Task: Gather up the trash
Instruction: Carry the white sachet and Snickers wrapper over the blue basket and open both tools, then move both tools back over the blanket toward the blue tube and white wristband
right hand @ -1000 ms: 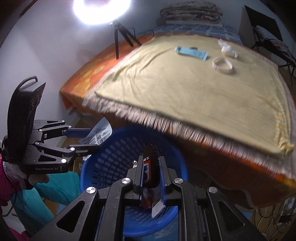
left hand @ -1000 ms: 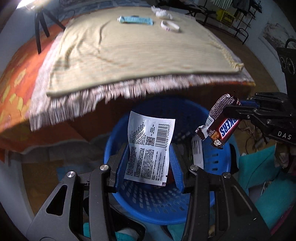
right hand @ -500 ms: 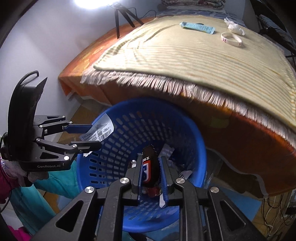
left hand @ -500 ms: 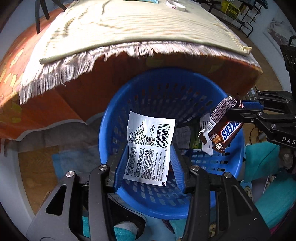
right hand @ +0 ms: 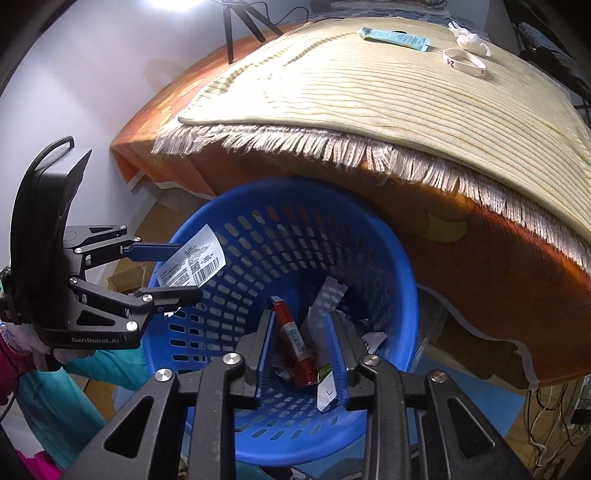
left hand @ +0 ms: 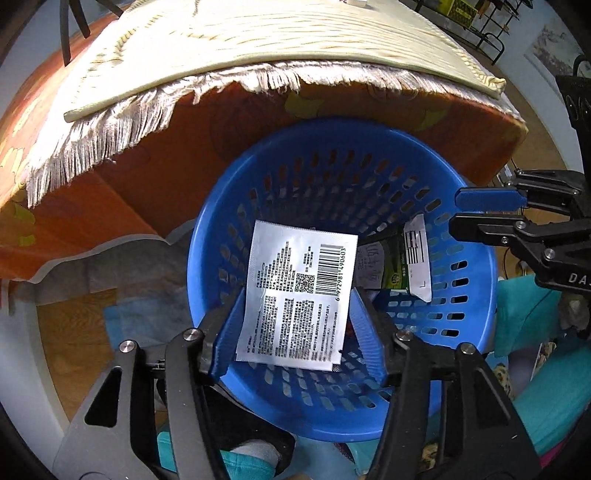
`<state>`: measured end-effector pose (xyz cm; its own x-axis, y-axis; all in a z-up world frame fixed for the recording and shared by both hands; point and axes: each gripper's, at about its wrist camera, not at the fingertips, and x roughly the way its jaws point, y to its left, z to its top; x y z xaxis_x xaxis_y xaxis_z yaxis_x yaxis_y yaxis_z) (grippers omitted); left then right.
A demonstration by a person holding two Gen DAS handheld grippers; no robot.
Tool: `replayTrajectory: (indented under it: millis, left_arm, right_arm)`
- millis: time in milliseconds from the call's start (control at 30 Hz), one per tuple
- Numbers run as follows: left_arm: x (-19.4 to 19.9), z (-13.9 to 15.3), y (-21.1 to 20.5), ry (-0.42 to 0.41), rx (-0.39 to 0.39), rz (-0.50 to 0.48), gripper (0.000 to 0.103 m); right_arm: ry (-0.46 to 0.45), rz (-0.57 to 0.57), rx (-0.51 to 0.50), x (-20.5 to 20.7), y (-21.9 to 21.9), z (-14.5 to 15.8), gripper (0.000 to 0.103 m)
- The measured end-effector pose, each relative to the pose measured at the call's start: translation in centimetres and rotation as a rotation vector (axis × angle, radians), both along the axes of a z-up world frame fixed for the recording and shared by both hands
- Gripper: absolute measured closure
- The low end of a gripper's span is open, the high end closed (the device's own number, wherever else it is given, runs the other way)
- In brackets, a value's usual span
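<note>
A blue perforated basket (left hand: 465, 206) (right hand: 258, 229) stands on the floor below the bed edge. My left gripper (left hand: 297, 314) (right hand: 173, 273) is shut on a silver-white sachet (left hand: 299, 295) (right hand: 192, 262) with a barcode, held over the basket's near rim. My right gripper (right hand: 303, 328) (left hand: 469, 214) is open and empty over the basket. A red-brown candy bar wrapper (right hand: 295, 339) lies inside the basket among other wrappers (left hand: 402, 262). On the bed lie a light-blue packet (right hand: 393, 37), a white paper ring (right hand: 463, 61) and a crumpled tissue (right hand: 471, 37).
The bed with an orange sheet (right hand: 491, 258) and a fringed yellow blanket (right hand: 369, 92) overhangs the basket. A tripod leg (right hand: 231, 29) stands at the bed's far left. Teal cloth (left hand: 528, 317) lies on the floor by the basket. Cables (right hand: 546, 417) hang at the right.
My right gripper opened and the candy bar dropped into the basket. Both grippers moved lower over the basket. My left gripper still holds the sachet.
</note>
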<state>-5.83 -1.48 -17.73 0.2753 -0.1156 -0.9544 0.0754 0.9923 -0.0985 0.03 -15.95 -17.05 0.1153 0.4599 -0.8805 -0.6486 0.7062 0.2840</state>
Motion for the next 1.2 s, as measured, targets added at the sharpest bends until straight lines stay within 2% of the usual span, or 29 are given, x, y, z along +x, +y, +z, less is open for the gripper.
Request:
replayTrajectory:
  millis: [67, 167, 233, 467, 567, 800, 933, 1200]
  left_arm:
    - [0.0, -0.1, -0.1, 0.005, -0.002, -0.001, 0.042]
    - [0.1, -0.1, 0.0, 0.0, -0.001, 0.002, 0.032]
    - [0.2, -0.2, -0.1, 0.0, -0.001, 0.004, 0.031]
    - [0.4, -0.4, 0.1, 0.008, -0.002, 0.011, 0.031]
    - [0.4, -0.5, 0.2, 0.01, -0.002, 0.011, 0.031]
    - [0.5, -0.4, 0.3, 0.005, -0.001, 0.013, 0.031]
    - [0.8, 0.1, 0.4, -0.007, 0.006, 0.019, 0.031]
    - [1.9, 1.9, 1.2, -0.053, 0.01, 0.058, 0.031]
  right_arm:
    - [-0.005, -0.006, -0.003, 0.1, -0.2, 0.0, 0.054]
    - [-0.013, -0.012, -0.004, 0.1, -0.4, 0.2, 0.045]
    - [-0.019, -0.017, -0.009, 0.2, -0.5, 0.3, 0.038]
    - [-0.027, -0.035, -0.017, 0.3, -0.6, 0.4, 0.023]
    - [-0.032, -0.044, -0.019, 0.4, -0.7, 0.5, 0.019]
    - [-0.045, -0.065, -0.031, 0.6, -1.0, 0.8, 0.016]
    - [-0.099, -0.097, -0.058, 0.9, -1.2, 1.4, 0.012]
    - [-0.115, -0.145, -0.015, 2.1, -2.4, 3.3, 0.01]
